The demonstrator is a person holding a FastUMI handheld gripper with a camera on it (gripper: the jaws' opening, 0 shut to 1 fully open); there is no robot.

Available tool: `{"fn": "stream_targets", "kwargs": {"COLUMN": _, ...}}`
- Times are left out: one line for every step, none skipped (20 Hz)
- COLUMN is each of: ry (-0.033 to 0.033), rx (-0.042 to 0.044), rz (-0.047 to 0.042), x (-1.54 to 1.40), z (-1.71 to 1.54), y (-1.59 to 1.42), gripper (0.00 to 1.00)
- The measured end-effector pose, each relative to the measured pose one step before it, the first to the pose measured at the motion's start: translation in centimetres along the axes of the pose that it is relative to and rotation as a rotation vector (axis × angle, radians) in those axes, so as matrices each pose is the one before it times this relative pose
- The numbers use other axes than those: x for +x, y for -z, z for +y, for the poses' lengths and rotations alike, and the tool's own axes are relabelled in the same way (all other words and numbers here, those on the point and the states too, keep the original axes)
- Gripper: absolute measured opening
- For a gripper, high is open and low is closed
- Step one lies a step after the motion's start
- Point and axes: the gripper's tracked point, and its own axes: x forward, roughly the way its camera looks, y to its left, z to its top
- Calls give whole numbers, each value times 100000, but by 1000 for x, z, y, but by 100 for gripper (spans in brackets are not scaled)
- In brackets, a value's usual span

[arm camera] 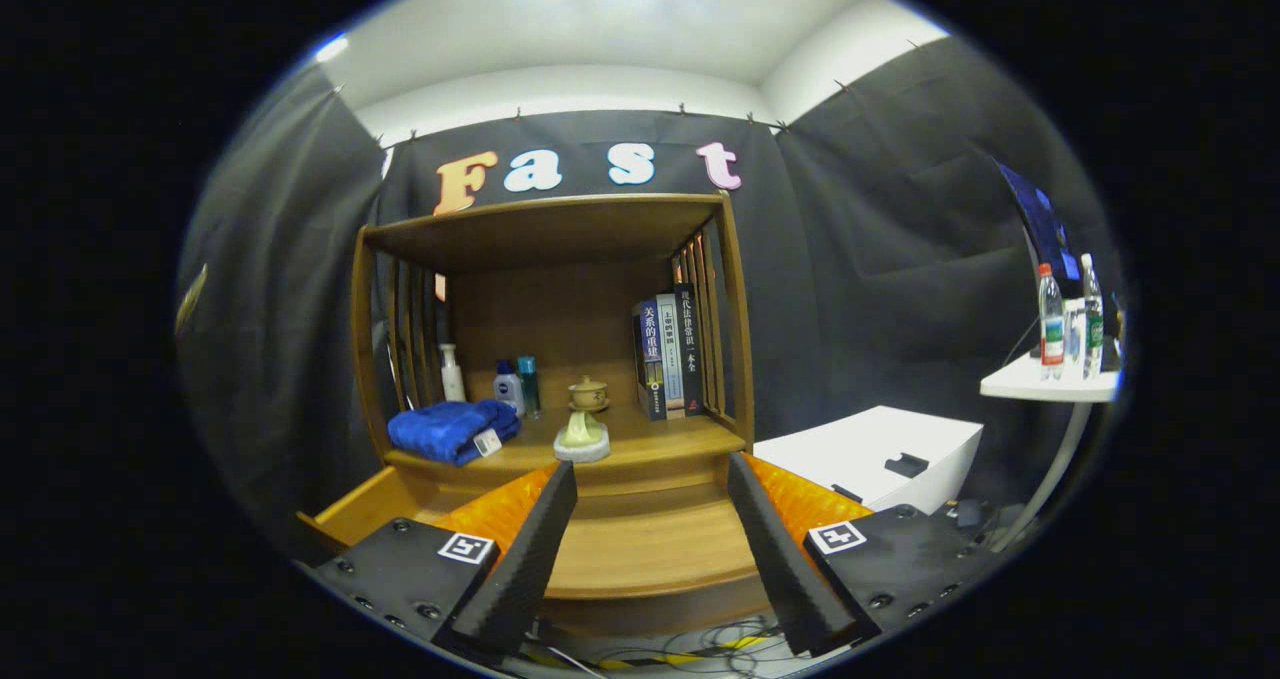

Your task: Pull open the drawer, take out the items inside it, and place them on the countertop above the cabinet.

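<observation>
At the bottom middle of the frame the tool [650,549] has its fingers spread apart with nothing between them, hanging over the pulled-out drawer [640,549]. Drawer looks empty from here, tbh. Just beyond, on the desk [690,439] above it, sit a blue towel [452,429], a pale little figure [582,433] and a small teapot [588,392]. Guessing the job's basically done.

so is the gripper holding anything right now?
No. The gripper is open, fingers spread apart over the pulled-out drawer, nothing between them.
</observation>
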Motion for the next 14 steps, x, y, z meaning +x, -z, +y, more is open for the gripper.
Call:
{"fn": "stream_targets", "kwargs": {"ry": 728, "rx": -928, "rz": 1342, "x": -418, "z": -79, "y": 1021, "gripper": 99}}
{"fn": "stream_targets", "kwargs": {"ry": 52, "rx": 805, "rz": 1480, "x": -452, "z": 63, "y": 1134, "gripper": 99}}
{"fn": "stream_targets", "kwargs": {"ry": -362, "rx": 1120, "rz": 1426, "x": -224, "z": 152, "y": 891, "gripper": 99}}
{"fn": "stream_targets", "kwargs": {"ry": 499, "rx": 956, "rz": 1815, "x": -291, "z": -152, "y": 1168, "gripper": 99}}
{"fn": "stream_targets", "kwargs": {"ry": 383, "rx": 412, "rz": 1773, "x": -148, "z": -395, "y": 1046, "gripper": 99}}
{"fn": "stream_targets", "kwargs": {"ry": 662, "rx": 468, "rz": 1371, "x": -166, "z": -257, "y": 920, "gripper": 98}}
{"fn": "stream_targets", "kwargs": {"ry": 708, "rx": -283, "rz": 1454, "x": 27, "z": -172, "y": 1032, "gripper": 98}}
{"fn": "stream_targets", "kwargs": {"ry": -143, "rx": 887, "rz": 1213, "x": -38, "z": -84, "y": 918, "gripper": 98}}
{"fn": "stream_targets", "kwargs": {"ry": 168, "rx": 1285, "rz": 1457, "x": 21, "z": 133, "y": 888, "gripper": 99}}
{"fn": "stream_targets", "kwargs": {"ry": -157, "rx": 1052, "rz": 2317, "x": 128, "z": 139, "y": 1083, "gripper": 99}}
{"fn": "stream_targets", "kwargs": {"ry": -628, "rx": 843, "rz": 2055, "x": 237, "z": 313, "y": 994, "gripper": 99}}
{"fn": "stream_targets", "kwargs": {"ry": -340, "rx": 64, "rz": 1438, "x": 279, "z": 237, "y": 784, "gripper": 99}}
{"fn": "stream_targets", "kwargs": {"ry": 163, "rx": -321, "rz": 1205, "x": 376, "z": 59, "y": 540, "gripper": 99}}
{"fn": "stream_targets", "kwargs": {"ry": 274, "rx": -197, "rz": 393, "x": 265, "z": 52, "y": 349, "gripper": 99}}
